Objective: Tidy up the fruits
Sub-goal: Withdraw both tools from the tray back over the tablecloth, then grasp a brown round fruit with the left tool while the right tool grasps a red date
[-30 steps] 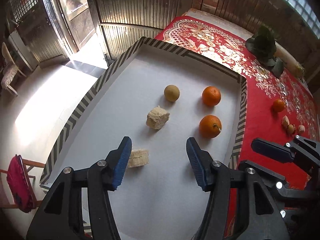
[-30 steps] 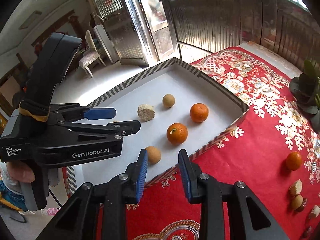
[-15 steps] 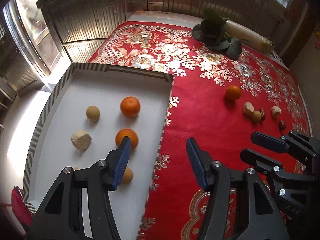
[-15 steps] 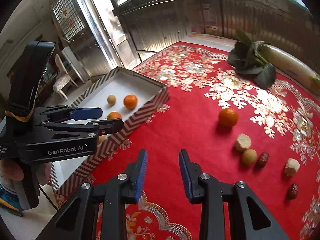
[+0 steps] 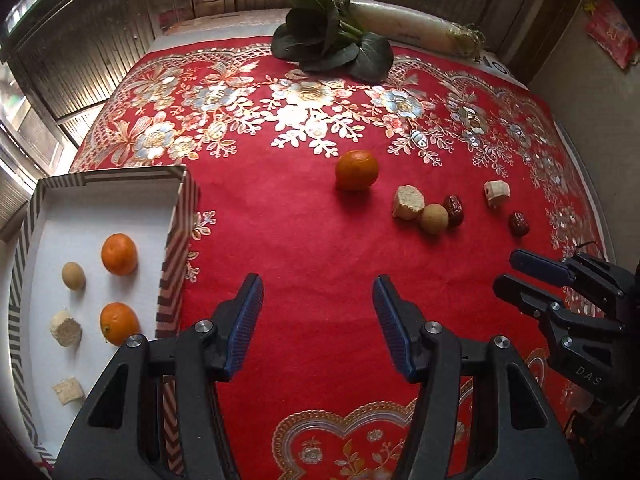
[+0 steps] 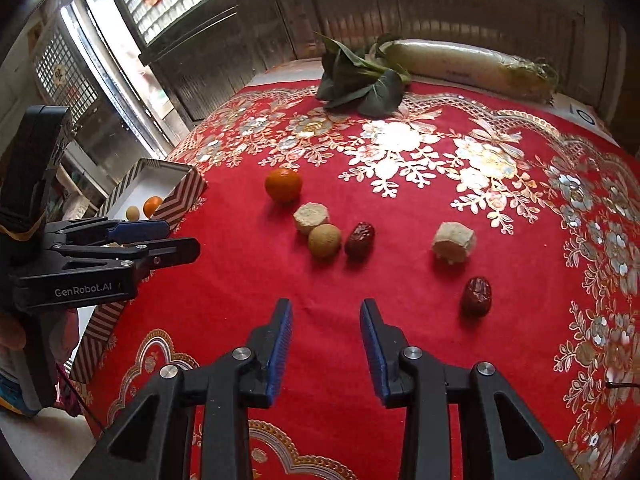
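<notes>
On the red cloth lie an orange (image 5: pixel 356 170) (image 6: pixel 283 185), a pale chunk (image 5: pixel 408 201) (image 6: pixel 311 217), a round tan fruit (image 5: pixel 434 219) (image 6: pixel 325 241), two red dates (image 5: pixel 454 209) (image 6: pixel 476 296) and a second pale chunk (image 5: pixel 496 194) (image 6: pixel 454 242). The white striped-rim tray (image 5: pixel 178 240) (image 6: pixel 181 194) at the left holds two oranges (image 5: pixel 119 254), a tan fruit (image 5: pixel 73 275) and two pale chunks (image 5: pixel 66 328). My left gripper (image 5: pixel 318 316) is open and empty over the cloth beside the tray. My right gripper (image 6: pixel 325 336) is open and empty in front of the loose fruits.
Green leaves (image 5: pixel 332 44) (image 6: pixel 360 80) and a long white radish (image 5: pixel 416 28) (image 6: pixel 468 66) lie at the table's far edge. Slatted walls stand behind. The table drops off at the left beyond the tray.
Both grippers have swung right, from over the tray to over the red cloth. The loose fruits now lie closer ahead. Both stayed open.
</notes>
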